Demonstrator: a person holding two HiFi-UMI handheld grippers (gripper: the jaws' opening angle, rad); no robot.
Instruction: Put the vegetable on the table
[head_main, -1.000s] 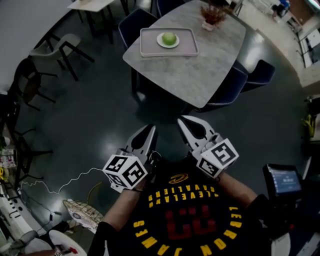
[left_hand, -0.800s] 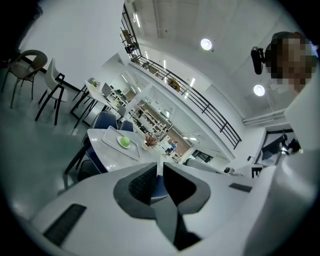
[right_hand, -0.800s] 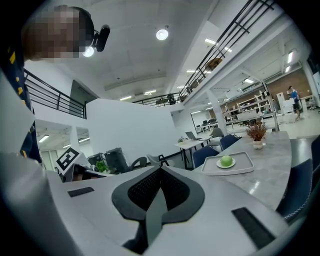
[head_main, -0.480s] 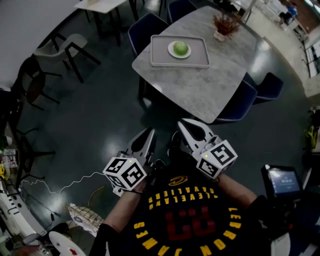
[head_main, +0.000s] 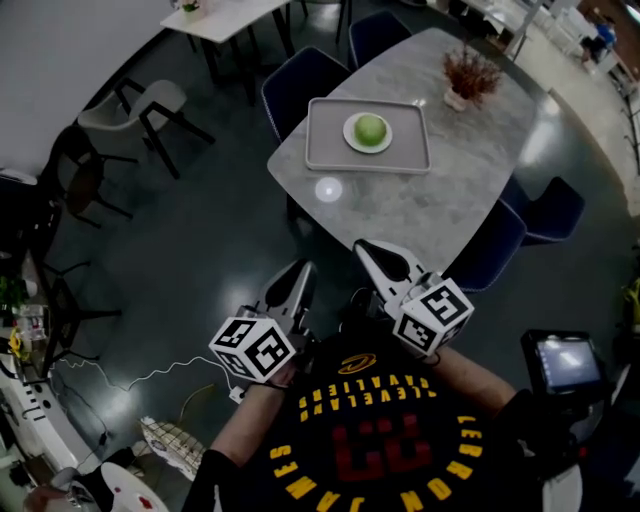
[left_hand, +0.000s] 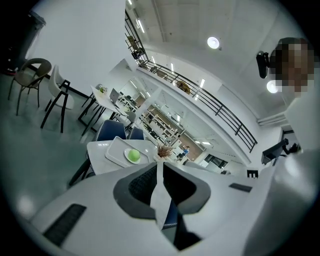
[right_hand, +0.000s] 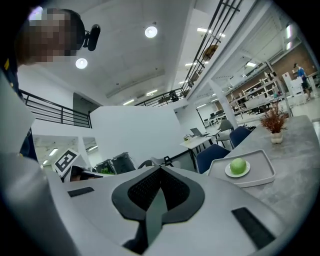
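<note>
The broad grey mottled tabletop (head_main: 400, 215) looks like stone, smooth and faintly gleaming, and catches one lamp as a soft white spot. On it the pale grey rectangular tray (head_main: 325, 150) looks like matt plastic. The small round white plate (head_main: 349, 136) is glazed and shiny, and the round green vegetable (head_main: 370, 128) is smooth-skinned with a slight sheen. The dark floor (head_main: 200, 250) is polished hard and mirrors the ceiling lights. The navy blue chairs (head_main: 305, 85) seem padded in matt cloth. The left gripper (head_main: 300, 268) and right gripper (head_main: 362, 246) have smooth white plastic shells. Their black pads (left_hand: 145, 182) are finely ribbed and dull. The black T-shirt (head_main: 380, 440) is soft cloth with flat print.
</note>
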